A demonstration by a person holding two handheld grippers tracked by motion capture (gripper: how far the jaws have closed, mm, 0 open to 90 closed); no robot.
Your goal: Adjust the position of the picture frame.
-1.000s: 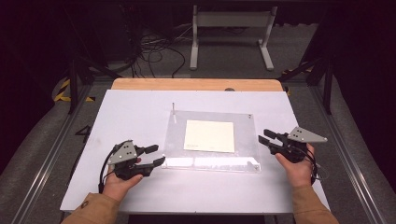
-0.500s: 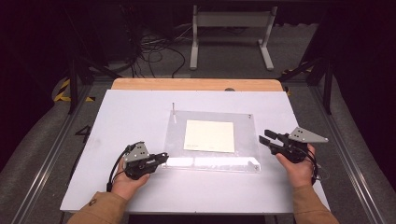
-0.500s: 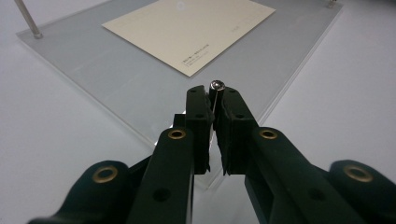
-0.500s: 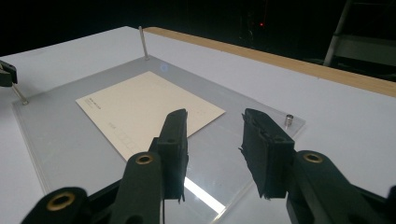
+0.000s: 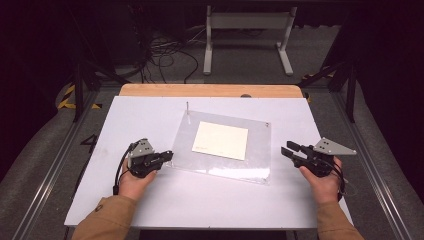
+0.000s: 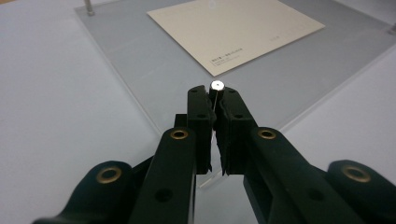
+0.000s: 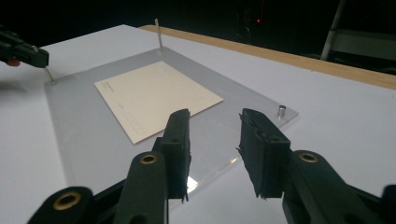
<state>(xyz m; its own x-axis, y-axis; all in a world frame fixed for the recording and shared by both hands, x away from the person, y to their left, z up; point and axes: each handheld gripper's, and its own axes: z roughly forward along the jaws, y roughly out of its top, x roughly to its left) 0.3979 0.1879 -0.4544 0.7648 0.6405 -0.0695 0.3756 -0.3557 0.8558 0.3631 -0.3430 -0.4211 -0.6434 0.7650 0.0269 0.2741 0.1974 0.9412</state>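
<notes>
Clamping a thin upright metal pin (image 6: pixel 217 87) at the clear acrylic sheet's (image 5: pixel 260 145) near-left corner, the left gripper (image 5: pixel 167 156) risked tilting it; the right gripper (image 5: pixel 290 151) hovered half-open, empty.

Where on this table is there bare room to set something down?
Bare white table left of the clear plate, and a wide strip along its near edge. Crowded: the plate's near corners, at the left gripper and right gripper.

Table (image 5: pixel 150 200) brightly lit, surroundings dark; near jaws blurred; glare on pin top (image 6: pixel 217 85).
</notes>
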